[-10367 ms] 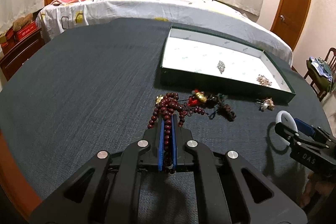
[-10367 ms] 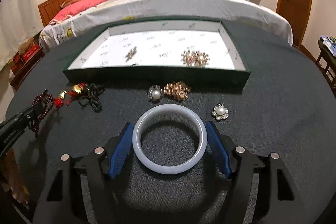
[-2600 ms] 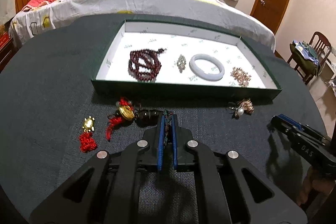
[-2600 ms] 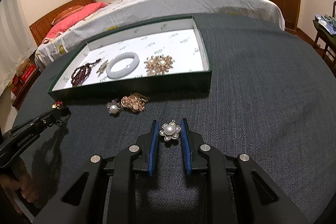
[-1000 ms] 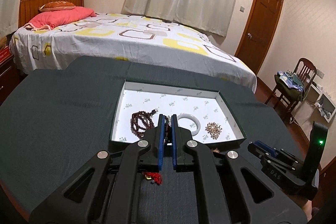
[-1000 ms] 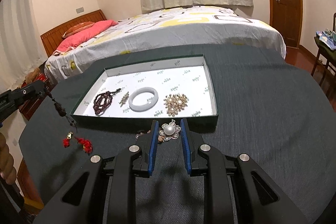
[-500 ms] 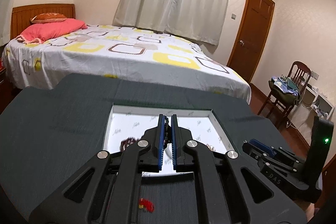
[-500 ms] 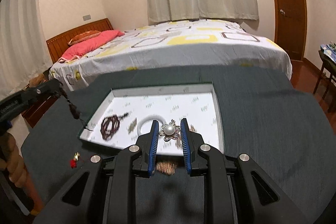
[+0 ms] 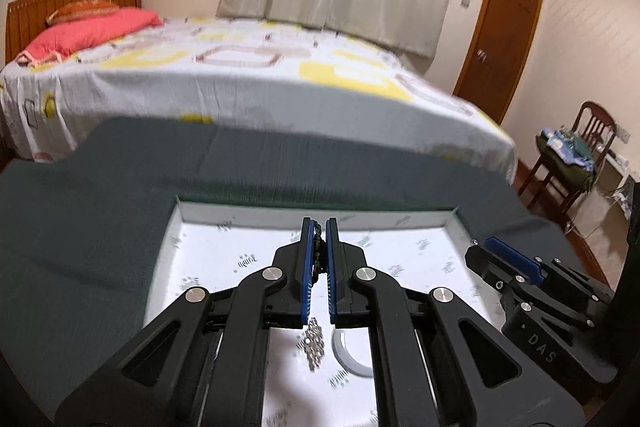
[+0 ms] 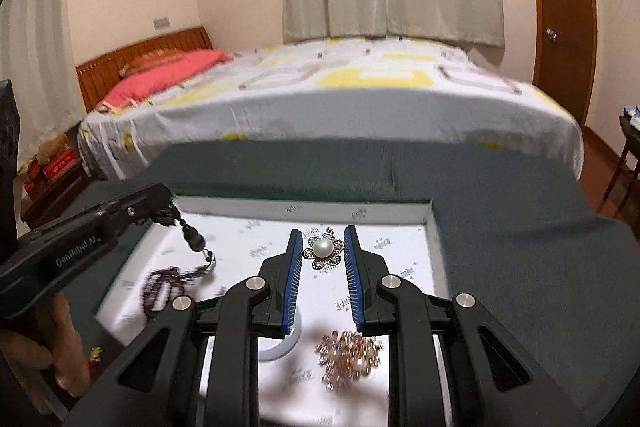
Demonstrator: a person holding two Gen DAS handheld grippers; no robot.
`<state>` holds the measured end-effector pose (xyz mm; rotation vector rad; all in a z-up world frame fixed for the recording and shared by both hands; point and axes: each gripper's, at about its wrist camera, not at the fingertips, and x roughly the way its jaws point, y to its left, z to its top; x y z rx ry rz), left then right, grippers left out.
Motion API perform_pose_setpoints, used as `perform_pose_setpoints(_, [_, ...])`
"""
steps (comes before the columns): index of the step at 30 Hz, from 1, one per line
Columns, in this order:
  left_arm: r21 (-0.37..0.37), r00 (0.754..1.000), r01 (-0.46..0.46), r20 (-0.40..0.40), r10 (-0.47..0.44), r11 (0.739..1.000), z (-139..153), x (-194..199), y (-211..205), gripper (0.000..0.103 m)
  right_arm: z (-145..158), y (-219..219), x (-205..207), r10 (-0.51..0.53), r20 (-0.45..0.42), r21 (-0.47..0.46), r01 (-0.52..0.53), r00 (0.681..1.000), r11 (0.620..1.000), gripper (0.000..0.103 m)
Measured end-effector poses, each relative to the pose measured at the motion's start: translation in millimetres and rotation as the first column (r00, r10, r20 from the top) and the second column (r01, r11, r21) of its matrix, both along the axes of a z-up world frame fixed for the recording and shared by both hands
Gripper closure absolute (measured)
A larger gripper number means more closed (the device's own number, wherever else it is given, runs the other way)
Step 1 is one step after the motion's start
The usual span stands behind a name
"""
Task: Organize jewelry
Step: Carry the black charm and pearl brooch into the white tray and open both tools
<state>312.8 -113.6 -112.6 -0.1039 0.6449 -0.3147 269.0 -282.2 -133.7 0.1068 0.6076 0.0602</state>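
1. Beneath both tools lies the tray [image 10: 434, 227], a shallow green-walled box with a white printed lining, resting on the dark tabletop [image 10: 520, 227].
2. Left tool [image 9: 319, 231]: its blue pads are closed on a dark beaded cord [image 9: 318, 247], and in the right wrist view the dark charm [image 10: 192, 237] hangs from its tip above the tray's left part.
3. Right tool [image 10: 323, 247]: narrowly parted, its pads clamp the pearl flower brooch [image 10: 323, 247] above the tray floor.
4. Under the left tool's tip, a blurred dark red bead bracelet [image 10: 160, 285] lies on the lining.
5. Behind the right tool's pads, beneath its frame, sit a white bangle [image 10: 280, 347], partly hidden, and a rose-gold cluster brooch [image 10: 348, 355].
6. Under the left tool's frame, a small silver-toned piece [image 9: 314, 345] lies beside that bangle.
7. Outside the tray's left wall, something red [image 10: 96, 353] lies on the tabletop.
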Motion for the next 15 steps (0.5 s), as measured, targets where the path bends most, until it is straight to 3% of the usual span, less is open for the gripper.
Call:
perform_pose_setpoints(6, [0.016,0.990,-0.002,-0.139,0.004,1.000,-33,37,-8,0.096,-29,-3,31,-0.016,-0.109,-0.007,0.015,0.994,1.000,0.081])
perform_pose_setpoints(11, [0.031,0.978,-0.005,-0.209,0.011,1.000,-47,48,-10,0.096,-39,-5,35,-0.017,-0.156,-0.006,0.016,0.988,1.000,0.081])
perform_pose_setpoints(13, [0.026,0.978,-0.008,-0.209,0.014,1.000,-47,49,-8,0.090,-40,-4,35,-0.016,-0.165,-0.013,0.015,0.986,1.000,0.080])
perform_pose_setpoints(15, [0.040,0.978,-0.012,-0.209,0.021,0.999,-47,49,-10,0.067,-40,-4,35,-0.013,-0.174,-0.009,0.012,0.985,1.000,0.066])
